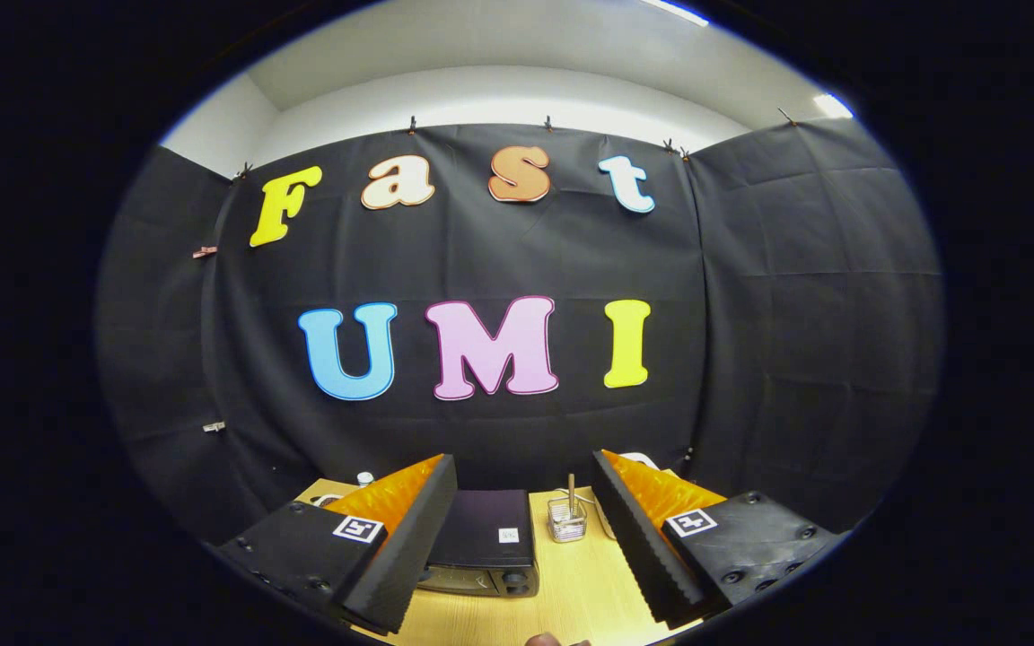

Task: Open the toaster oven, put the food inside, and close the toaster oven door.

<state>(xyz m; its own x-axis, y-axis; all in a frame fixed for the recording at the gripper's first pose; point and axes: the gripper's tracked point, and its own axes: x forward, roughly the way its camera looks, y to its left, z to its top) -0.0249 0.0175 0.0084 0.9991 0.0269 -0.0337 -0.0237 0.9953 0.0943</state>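
Gripper view: the gripper is held well above the table, its two fingers spread wide apart with nothing between the pads; no contact with any object. Taking the toaster oven as landmark: it is a dark box standing on the light wood table, seen from above and in front, sitting in the gap between the two fingers and closer to the left finger, whose ribbed inner face overlaps its left side in this view. A small pale sticker sits on the oven's top near its front right corner. The oven's front face shows as a narrow strip below the top, with two round knobs at its right end; door appears closed, though the strip is too foreshortened to be certain. Just to the right of the oven, a small clear container stands on the table with a thin stick-like item upright in it. Beyond the oven to its left, past the left finger, a small white cap-like object is visible at the table's far edge; too small to identify. At the near side of the oven, at the table's closest edge, a small rounded brownish object is partly visible; cannot tell what it is. Behind the oven, black cloth forms the booth wall.
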